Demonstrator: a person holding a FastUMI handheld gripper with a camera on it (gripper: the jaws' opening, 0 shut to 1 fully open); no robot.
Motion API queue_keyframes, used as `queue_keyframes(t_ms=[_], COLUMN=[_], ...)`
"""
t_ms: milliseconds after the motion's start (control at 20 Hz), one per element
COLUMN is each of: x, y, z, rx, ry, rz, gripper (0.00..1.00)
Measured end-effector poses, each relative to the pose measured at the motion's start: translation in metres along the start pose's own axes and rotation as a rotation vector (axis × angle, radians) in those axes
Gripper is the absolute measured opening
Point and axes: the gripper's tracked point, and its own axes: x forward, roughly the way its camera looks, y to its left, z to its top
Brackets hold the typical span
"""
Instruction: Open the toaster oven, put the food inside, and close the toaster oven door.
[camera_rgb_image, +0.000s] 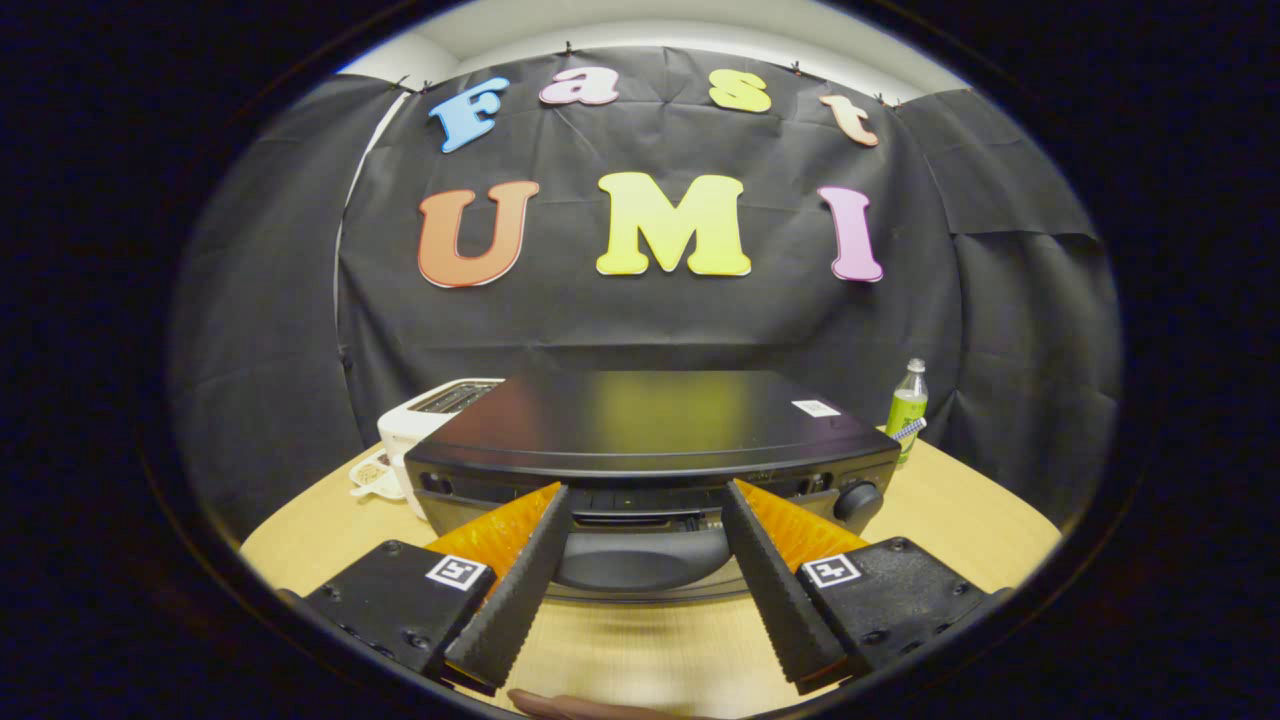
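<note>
Black cloth wall (650, 320) behind a seemingly round wooden table (960, 510).

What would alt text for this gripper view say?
An open gripper points at the front of a black toaster oven on a wooden table, its fingers spread before the oven's front. A white toaster stands beside the oven, a green bottle on its other side.

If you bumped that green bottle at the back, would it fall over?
Probably. The green bottle is tall and narrow, standing upright near the table edge, so it may tip, then roll. It looks like light plastic. The open claw faces the toaster oven.
</note>
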Motion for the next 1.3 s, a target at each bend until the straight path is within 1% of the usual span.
queue_keyframes(t_ms=[400,650,1000,1300], x=[-0.036,-0.056,-0.07,-0.079], y=[-0.001,-0.003,-0.01,-0.011], z=[-0.031,-0.055,-0.081,-0.101], rx=[0.019,0.001,0.028,0.017], ry=[0.127,0.214,0.323,0.411], rz=[0.016,0.014,0.013,0.004], gripper=[1.0,1.0,1.0,1.0])
